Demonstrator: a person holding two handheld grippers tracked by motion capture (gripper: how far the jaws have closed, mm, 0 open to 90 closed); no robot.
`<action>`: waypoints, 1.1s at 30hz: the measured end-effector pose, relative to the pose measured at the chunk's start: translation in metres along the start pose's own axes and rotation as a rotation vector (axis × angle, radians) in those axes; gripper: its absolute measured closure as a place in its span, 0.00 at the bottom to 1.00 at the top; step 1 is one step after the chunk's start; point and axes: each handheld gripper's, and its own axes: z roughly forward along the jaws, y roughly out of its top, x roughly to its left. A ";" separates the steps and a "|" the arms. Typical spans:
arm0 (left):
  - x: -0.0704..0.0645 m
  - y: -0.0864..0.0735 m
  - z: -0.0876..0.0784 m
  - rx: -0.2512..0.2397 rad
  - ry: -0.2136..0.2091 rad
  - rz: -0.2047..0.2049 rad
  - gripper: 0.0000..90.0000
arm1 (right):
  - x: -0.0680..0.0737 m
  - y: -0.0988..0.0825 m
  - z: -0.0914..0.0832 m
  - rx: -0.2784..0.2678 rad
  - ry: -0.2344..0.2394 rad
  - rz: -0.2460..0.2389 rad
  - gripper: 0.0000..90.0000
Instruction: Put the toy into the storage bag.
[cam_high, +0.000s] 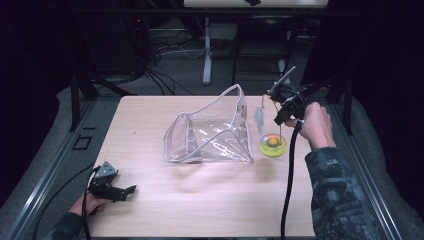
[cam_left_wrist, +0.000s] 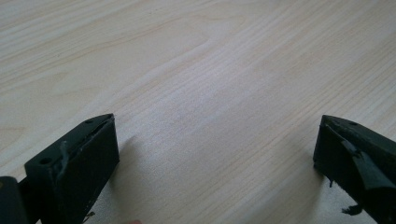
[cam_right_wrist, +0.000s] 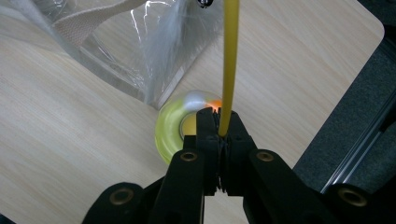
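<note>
A yellow-green round base (cam_high: 273, 146) with an orange ball in it sits on the table to the right of a clear plastic bag (cam_high: 210, 132) with white trim. A thin yellow stick (cam_right_wrist: 229, 60) rises from the base (cam_right_wrist: 170, 128), and a pale feather (cam_high: 259, 117) hangs from its upper end beside the bag (cam_right_wrist: 116, 42). My right gripper (cam_right_wrist: 223, 126) is shut on the stick just above the base; in the high view the right gripper (cam_high: 279, 119) hangs over the base. My left gripper (cam_high: 127, 192) rests at the front left of the table, open, with bare wood between its jaws (cam_left_wrist: 217, 154).
The wooden table (cam_high: 200, 200) has rounded corners, and its right edge is close behind the base. Metal rails run along both sides of the table. Cables and table legs lie on the floor beyond the far edge.
</note>
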 end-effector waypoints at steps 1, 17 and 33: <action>0.000 0.000 0.000 -0.002 0.002 0.000 0.00 | 0.000 0.001 -0.001 0.003 0.000 -0.002 0.98; 0.000 0.000 0.000 -0.002 0.002 0.000 0.00 | -0.001 0.022 -0.016 -0.006 -0.019 -0.017 0.98; 0.000 0.000 0.000 -0.002 0.002 0.000 0.00 | 0.002 0.035 -0.034 -0.018 -0.032 -0.032 0.98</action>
